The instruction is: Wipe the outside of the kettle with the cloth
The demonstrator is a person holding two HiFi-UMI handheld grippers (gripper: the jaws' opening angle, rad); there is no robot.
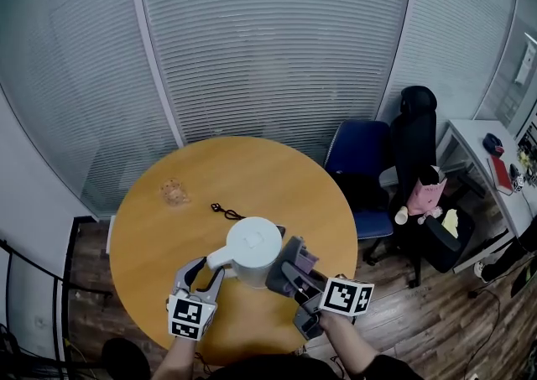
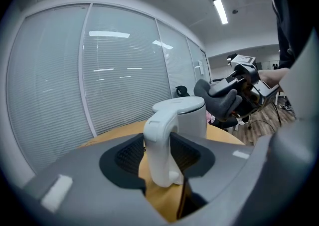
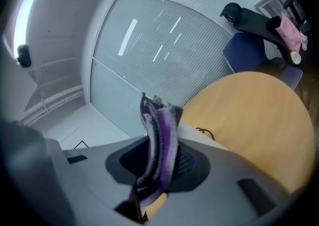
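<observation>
The round wooden table carries the white electric kettle near its front edge, upright with the lid shut and its handle turned toward the person's left. The left gripper reaches in at that handle. In the left gripper view the handle stands between the jaws with a pad close on each side, and they appear to bear on it and steady the kettle. The right gripper sits at the kettle's right flank, touching or just beside the wall. Its jaws are closed on a purple and grey striped cloth, which stands up from the pinch in a folded strip. A black cord lies on the table just behind the kettle, apart from both grippers. Judgement: the wiping step is in hand, with the cloth placed high against the right side. The next move calls for pressing the cloth flat on the wall and drawing it along or around the body. The left gripper's hold must be firm enough to keep the kettle from turning or tipping.
</observation>
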